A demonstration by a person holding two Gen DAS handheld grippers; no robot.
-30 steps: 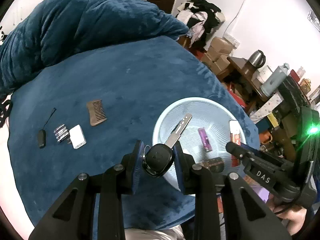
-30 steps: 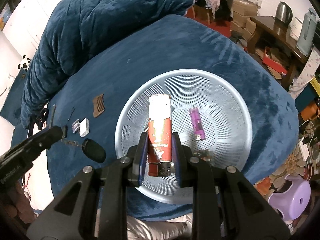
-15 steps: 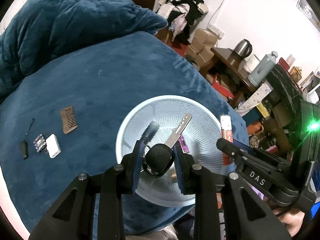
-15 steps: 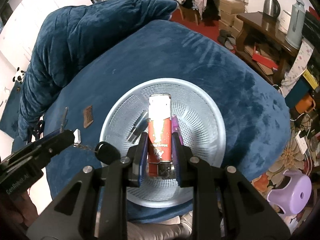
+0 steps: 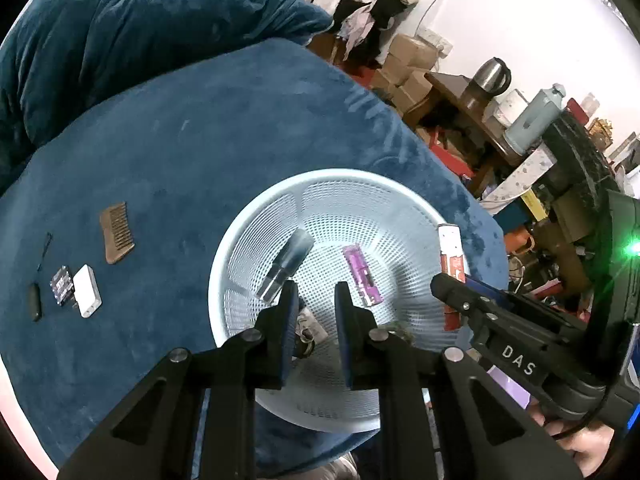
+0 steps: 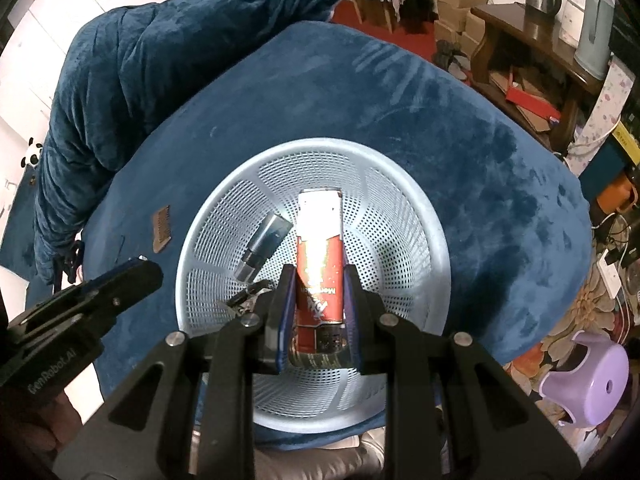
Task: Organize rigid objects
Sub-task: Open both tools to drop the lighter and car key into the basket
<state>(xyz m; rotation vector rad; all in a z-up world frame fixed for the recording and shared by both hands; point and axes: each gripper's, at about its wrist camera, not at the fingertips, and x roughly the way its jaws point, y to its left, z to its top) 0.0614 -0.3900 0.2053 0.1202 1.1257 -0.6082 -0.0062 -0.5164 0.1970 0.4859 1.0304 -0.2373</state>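
Observation:
A pale blue perforated basket (image 5: 248,248) (image 6: 200,240) sits on the blue blanket. In it lie a grey clear tube (image 5: 286,268) (image 6: 262,246), a purple lighter (image 5: 362,274) and a key with its ring (image 5: 308,330) (image 6: 246,300), partly hidden by my left finger. My left gripper (image 5: 314,292) hangs over the basket's near side. Its jaws are closing, with nothing between them. My right gripper (image 6: 318,280) is shut on a red and white lighter (image 6: 320,248) (image 5: 450,256), held over the basket's middle.
Left of the basket lie a brown comb (image 5: 117,232) (image 6: 161,229), a white box (image 5: 87,290), a dark chip (image 5: 61,285) and a small black item (image 5: 35,302). A heaped blue quilt (image 5: 120,40) rises behind. Cluttered furniture and a purple stool (image 6: 588,376) stand on the right.
The black key has left my left gripper and now lies in the basket. Both grippers have moved further over the basket and a little lower. The right one still holds the red and white lighter.

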